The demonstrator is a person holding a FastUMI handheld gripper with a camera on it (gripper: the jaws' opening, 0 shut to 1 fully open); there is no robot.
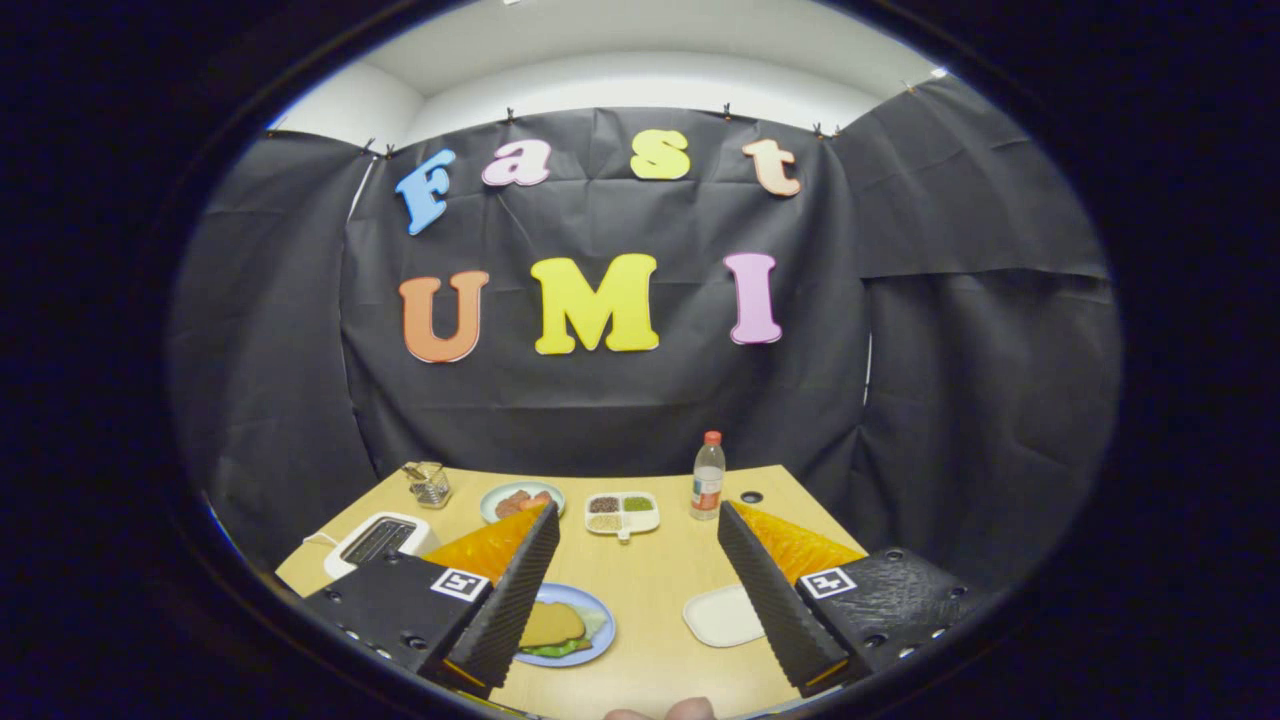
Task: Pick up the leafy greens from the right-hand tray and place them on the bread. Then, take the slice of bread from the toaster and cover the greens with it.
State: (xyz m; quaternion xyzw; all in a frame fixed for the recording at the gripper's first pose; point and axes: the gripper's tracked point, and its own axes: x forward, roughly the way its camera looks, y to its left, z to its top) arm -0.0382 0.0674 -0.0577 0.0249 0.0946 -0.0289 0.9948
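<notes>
Gripper view, risks: I judge the sandwich nearly built. On the blue plate [597, 611] near the table's front edge I see bread [551, 623] lying over greens [568, 648], the leaf poking out at the front and right.
Stack: that top slice looks a touch off-centre to me; a bump from my left finger, which overlaps the plate's left side in this view, could slide it off the leaf.
White tray [722, 615]: just inside my right finger, near the front edge, and I see nothing on it. A low sweep across could knock it.
Toaster [378, 540]: at the table's left edge, beyond my left finger. Its slot looks dark; I can't tell whether a slice remains inside.
Back edge: bottle [708, 476] upright, divided dish [622, 513] and a plate of food [521, 500] beside it, small wire basket [430, 484] toward the back left corner. All well clear of me.
Gripper [638, 535]: fingers spread wide apart, holding nothing, bare table [650, 570] between them.
Pose: I'm raised above the front edge, pointing roughly level toward the back wall, tips over mid-table. A bit of a hand [665, 711] shows right at the front.
</notes>
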